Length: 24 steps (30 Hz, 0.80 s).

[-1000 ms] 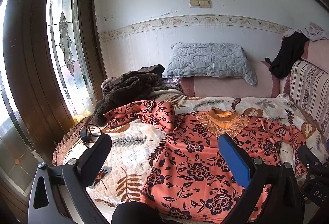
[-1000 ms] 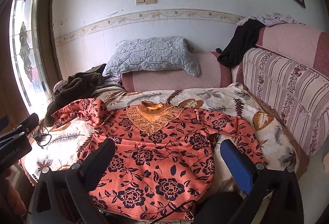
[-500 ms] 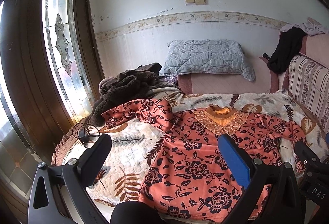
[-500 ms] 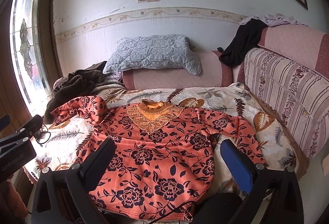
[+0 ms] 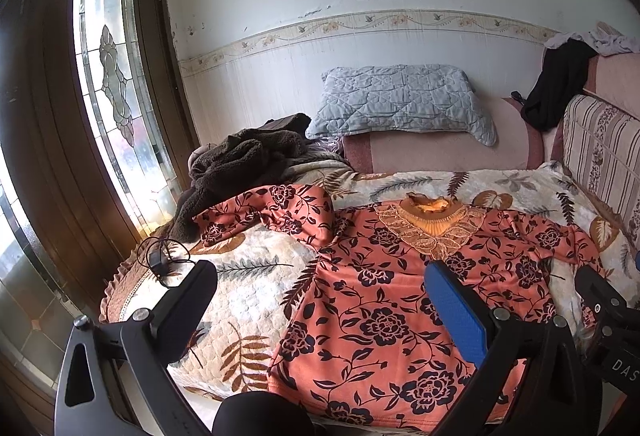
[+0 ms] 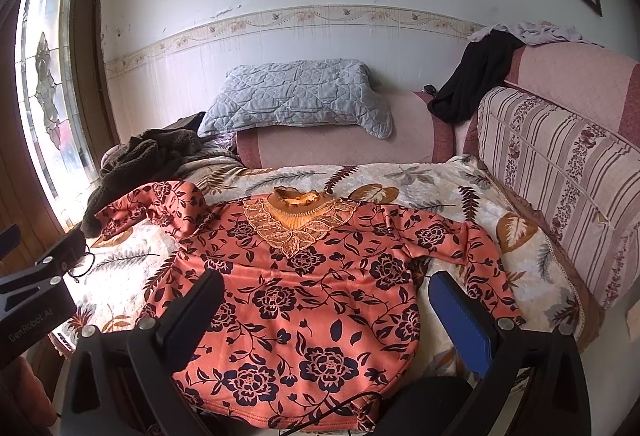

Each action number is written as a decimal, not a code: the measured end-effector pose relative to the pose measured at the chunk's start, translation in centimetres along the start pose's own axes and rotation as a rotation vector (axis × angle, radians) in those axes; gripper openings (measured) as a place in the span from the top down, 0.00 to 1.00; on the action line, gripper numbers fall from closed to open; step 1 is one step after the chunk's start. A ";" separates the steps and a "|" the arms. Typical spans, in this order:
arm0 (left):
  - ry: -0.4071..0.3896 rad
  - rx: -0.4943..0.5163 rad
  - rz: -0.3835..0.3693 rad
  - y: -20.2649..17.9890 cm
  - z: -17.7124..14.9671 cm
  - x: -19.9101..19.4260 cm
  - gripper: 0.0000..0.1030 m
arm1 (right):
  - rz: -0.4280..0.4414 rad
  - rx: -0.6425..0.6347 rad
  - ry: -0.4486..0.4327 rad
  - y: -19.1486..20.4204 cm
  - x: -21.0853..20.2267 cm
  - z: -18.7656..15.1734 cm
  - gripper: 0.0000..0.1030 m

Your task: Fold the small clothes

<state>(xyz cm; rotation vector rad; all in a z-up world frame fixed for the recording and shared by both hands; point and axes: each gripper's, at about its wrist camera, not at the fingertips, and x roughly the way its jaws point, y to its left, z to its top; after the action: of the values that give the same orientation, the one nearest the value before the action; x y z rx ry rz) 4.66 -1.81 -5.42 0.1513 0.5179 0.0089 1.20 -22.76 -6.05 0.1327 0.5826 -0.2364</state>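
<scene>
An orange blouse with dark flowers (image 5: 400, 300) (image 6: 304, 288) lies spread flat, front up, on the leaf-patterned bed cover (image 5: 256, 276) (image 6: 420, 180). Its lace collar points to the far side. Its left sleeve (image 5: 272, 212) is bunched toward the brown pile; its right sleeve (image 6: 452, 240) lies folded in. My left gripper (image 5: 320, 292) is open and empty above the blouse's left hem side. My right gripper (image 6: 326, 294) is open and empty above the blouse's lower middle. Neither touches the cloth.
A brown fleece garment (image 5: 240, 164) lies heaped at the far left. A grey pillow (image 5: 400, 100) leans on the back cushion. A black garment (image 6: 472, 76) hangs over the striped sofa back (image 6: 560, 172). A charger with cable (image 5: 160, 260) lies by the left edge, near the glass door (image 5: 108, 84).
Both grippers have drawn back and risen slightly, so the blouse sits a little lower and farther in each view. The blouse has not moved. Both stay open.
</scene>
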 end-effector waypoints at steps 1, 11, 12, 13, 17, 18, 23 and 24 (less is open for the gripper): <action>0.006 0.002 0.000 -0.2 0.1 0.3 0.00 | -0.002 0.000 0.004 0.0 0.2 0.1 0.00; 0.160 0.071 -0.008 -2.6 -3.9 11.1 0.00 | 0.005 0.160 0.135 -9.6 6.4 -1.4 0.00; 0.191 0.075 -0.013 -2.8 -4.8 12.8 0.00 | -0.001 0.203 0.157 -12.0 7.3 -1.9 0.00; 0.222 0.074 -0.015 -3.0 -5.6 14.3 0.00 | -0.014 0.251 0.174 -14.5 8.1 -2.5 0.00; 0.256 0.052 0.007 -3.4 -7.8 18.8 0.00 | -0.113 0.412 0.276 -23.7 11.3 -5.2 0.00; 0.246 0.057 0.017 -3.7 -8.1 19.5 0.00 | -0.131 0.436 0.307 -25.6 12.1 -6.0 0.00; 0.246 0.076 0.008 -4.9 -9.3 21.6 0.00 | -0.041 0.623 0.442 -31.2 16.1 -9.8 0.07; 0.250 0.069 -0.005 -5.0 -9.3 21.9 0.00 | -0.009 0.670 0.460 -31.5 16.9 -10.5 0.09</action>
<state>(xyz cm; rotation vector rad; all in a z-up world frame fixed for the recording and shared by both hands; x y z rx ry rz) 18.91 -4.44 -24.90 0.2181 0.7683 0.0050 1.19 -54.24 -25.92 0.8496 0.9440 -0.4090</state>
